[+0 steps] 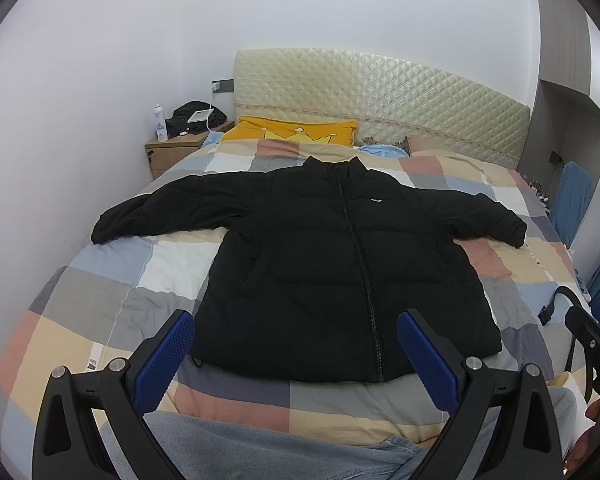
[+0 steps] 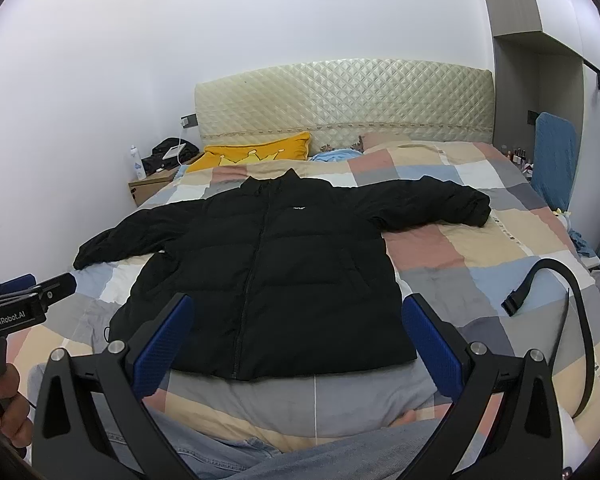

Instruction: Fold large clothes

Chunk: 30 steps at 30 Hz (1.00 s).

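A black puffer jacket (image 1: 320, 256) lies flat and zipped on the checked bedspread (image 1: 100, 280), collar toward the headboard, both sleeves spread out sideways. It also shows in the right wrist view (image 2: 268, 272). My left gripper (image 1: 296, 344) is open and empty, held above the jacket's hem at the foot of the bed. My right gripper (image 2: 296, 332) is open and empty, also above the hem. The right gripper's body shows at the right edge of the left wrist view (image 1: 596, 340). The left gripper shows at the left edge of the right wrist view (image 2: 24, 300).
A black belt (image 2: 556, 300) lies on the bedspread right of the jacket. A yellow pillow (image 2: 256, 152) lies by the quilted headboard (image 2: 340, 100). A nightstand (image 1: 176, 148) with a bottle and dark items stands left. A blue chair (image 2: 556, 156) stands right. Jeans-clad legs (image 1: 260, 448) are in front.
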Tool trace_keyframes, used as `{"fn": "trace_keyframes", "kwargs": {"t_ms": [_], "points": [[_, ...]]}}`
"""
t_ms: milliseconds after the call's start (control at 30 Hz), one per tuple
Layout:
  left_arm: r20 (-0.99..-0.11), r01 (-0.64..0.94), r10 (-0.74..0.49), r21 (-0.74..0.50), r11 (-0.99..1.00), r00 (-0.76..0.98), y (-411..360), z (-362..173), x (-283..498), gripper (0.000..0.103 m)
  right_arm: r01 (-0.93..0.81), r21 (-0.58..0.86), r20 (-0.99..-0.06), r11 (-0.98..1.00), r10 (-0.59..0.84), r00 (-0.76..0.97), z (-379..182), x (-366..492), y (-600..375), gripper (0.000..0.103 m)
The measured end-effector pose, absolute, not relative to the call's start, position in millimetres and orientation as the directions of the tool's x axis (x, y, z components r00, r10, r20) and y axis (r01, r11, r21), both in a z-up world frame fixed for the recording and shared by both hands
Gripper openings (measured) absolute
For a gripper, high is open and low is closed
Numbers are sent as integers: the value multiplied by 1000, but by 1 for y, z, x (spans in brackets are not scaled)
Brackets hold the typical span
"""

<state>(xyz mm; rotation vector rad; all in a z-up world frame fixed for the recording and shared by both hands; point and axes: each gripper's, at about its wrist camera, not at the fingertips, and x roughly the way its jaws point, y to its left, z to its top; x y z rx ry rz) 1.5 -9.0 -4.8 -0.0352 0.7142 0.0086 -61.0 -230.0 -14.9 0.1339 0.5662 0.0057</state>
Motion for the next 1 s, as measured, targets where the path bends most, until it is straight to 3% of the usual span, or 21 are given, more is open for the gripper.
{"fn": "trace_keyframes", "kwargs": {"t_ms": [1000], "points": [[-654, -19, -10, -37, 999, 757, -8, -3, 0, 102, 34, 131, -544, 991, 43, 838, -18, -57, -226, 103]]}}
